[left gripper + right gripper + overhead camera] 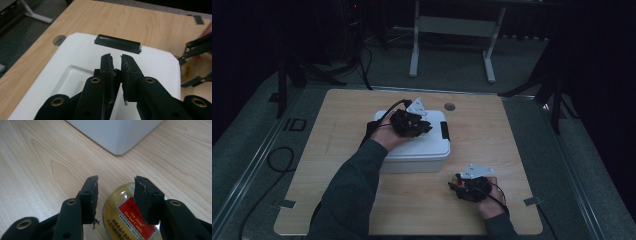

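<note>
A smooth white plastic box (417,142) with rounded corners and a glossy black latch (117,43) sits mid-table on pale wood-grain table (512,135). The left gripper (116,62) hovers over its lid, jaws nearly closed on nothing. At five o'clock from the box, the right gripper (116,187) is spread above a round gold candy tin (125,217).

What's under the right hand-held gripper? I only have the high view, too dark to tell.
Observer: A round gold tin with a red label reading Herbal Candy, lying flat on the table.
Operator: Gripped?
Observer: No. The right hand-held gripper is open, with one jaw over the lid and the other over bare wood.
Operator: And the left one?
Observer: The left hand-held gripper hovers over the white box's lid, jaws nearly together, pointing at the black latch.
</note>
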Demonstrator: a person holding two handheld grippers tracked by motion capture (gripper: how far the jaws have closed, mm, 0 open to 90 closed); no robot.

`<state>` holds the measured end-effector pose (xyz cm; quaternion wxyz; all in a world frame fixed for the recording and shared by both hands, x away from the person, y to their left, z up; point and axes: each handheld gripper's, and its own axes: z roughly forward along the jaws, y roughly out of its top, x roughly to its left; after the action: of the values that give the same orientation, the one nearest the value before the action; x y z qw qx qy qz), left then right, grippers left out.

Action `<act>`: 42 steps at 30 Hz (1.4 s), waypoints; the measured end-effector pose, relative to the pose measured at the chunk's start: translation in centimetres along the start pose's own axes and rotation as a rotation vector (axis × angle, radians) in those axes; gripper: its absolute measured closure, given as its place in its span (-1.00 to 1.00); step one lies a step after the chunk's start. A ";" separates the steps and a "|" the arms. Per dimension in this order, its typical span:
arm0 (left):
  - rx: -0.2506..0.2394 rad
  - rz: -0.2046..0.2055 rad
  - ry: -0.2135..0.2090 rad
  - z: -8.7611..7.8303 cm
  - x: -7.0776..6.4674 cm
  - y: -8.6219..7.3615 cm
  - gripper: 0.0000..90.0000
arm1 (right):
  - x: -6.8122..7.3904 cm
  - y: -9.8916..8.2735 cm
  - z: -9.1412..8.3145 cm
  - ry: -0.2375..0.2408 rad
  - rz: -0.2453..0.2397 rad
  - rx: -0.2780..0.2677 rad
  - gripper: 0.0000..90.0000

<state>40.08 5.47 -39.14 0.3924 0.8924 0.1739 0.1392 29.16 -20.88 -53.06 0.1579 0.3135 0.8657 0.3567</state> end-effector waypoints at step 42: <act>0.044 -0.107 0.162 -7.2 0.8 -4.3 0.25 | -0.5 -0.1 -0.3 -0.005 0.008 0.003 0.18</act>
<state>37.18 13.25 -37.53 0.3645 0.8759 0.2557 0.1858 29.32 -21.42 -52.91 0.1580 0.3182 0.8647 0.3552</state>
